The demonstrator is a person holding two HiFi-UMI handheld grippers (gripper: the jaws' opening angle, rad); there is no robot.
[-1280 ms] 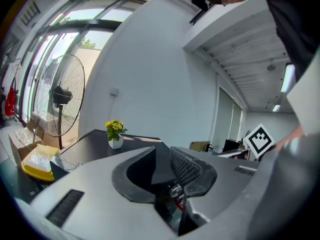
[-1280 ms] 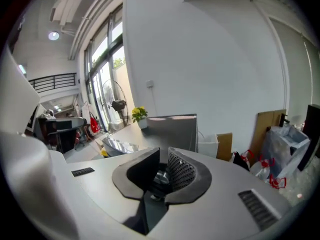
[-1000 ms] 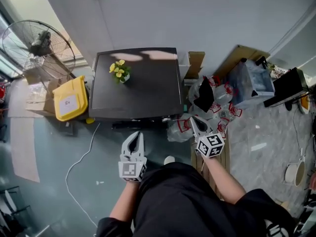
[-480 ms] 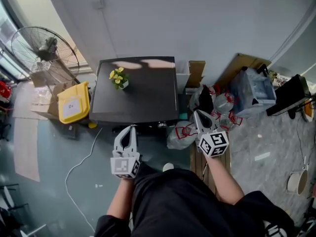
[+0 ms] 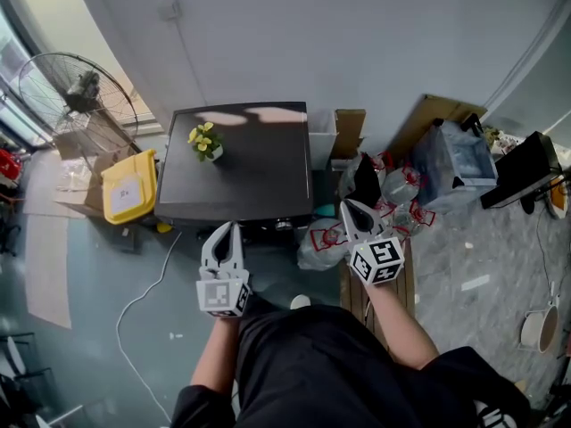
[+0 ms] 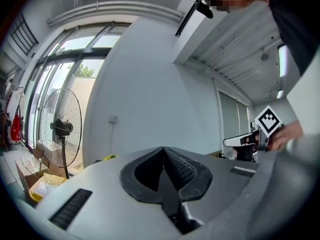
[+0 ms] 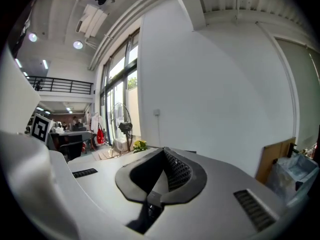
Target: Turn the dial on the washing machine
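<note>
A flower pot (image 5: pixel 204 140) is sitting near the rear left corner of the washing machine (image 5: pixel 259 168), leaving the rest of its dark top open. Plastic bags (image 5: pixel 323 240) are crowding its front right corner, and a yellow bin (image 5: pixel 128 185) is standing just beside its left edge.

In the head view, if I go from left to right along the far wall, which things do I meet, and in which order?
Standing fan → yellow bin → washing machine → cardboard box → bluish plastic bag → flat black object.
</note>
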